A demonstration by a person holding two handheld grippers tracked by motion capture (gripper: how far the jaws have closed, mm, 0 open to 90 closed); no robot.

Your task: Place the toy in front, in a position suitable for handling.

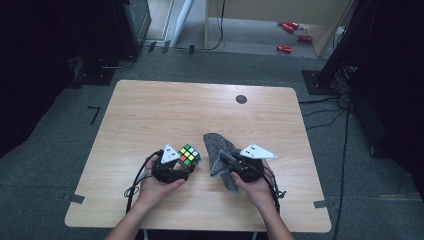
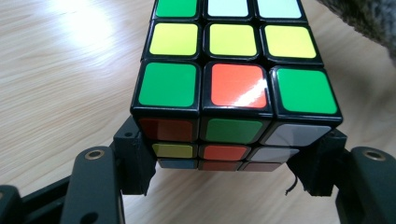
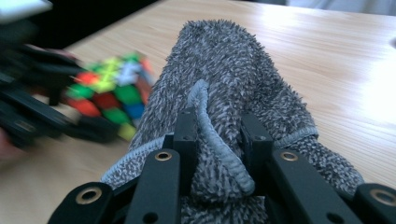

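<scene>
From the high view, a pale wooden table [image 1: 150,115] carries two things near its front edge: a Rubik's cube [image 1: 190,154] at the left gripper [image 1: 176,166] and a grey cloth [image 1: 219,148] bunched up at the right gripper [image 1: 226,162]. A hand [image 1: 159,189] grips each tool from below, and a small dark disc [image 1: 241,99] sits on the far part of the tabletop.

In the left gripper view, the jaws are closed against opposite sides of the cube [image 2: 233,84] — it is held between them, above the table [image 2: 60,70].

In the right gripper view, the jaws pinch a fold of the cloth [image 3: 224,107], its hemmed edge running between them. To the left the cube [image 3: 109,93] is blurred — probably in the other gripper [image 3: 37,107], though the smear makes the contact hard to read.
</scene>
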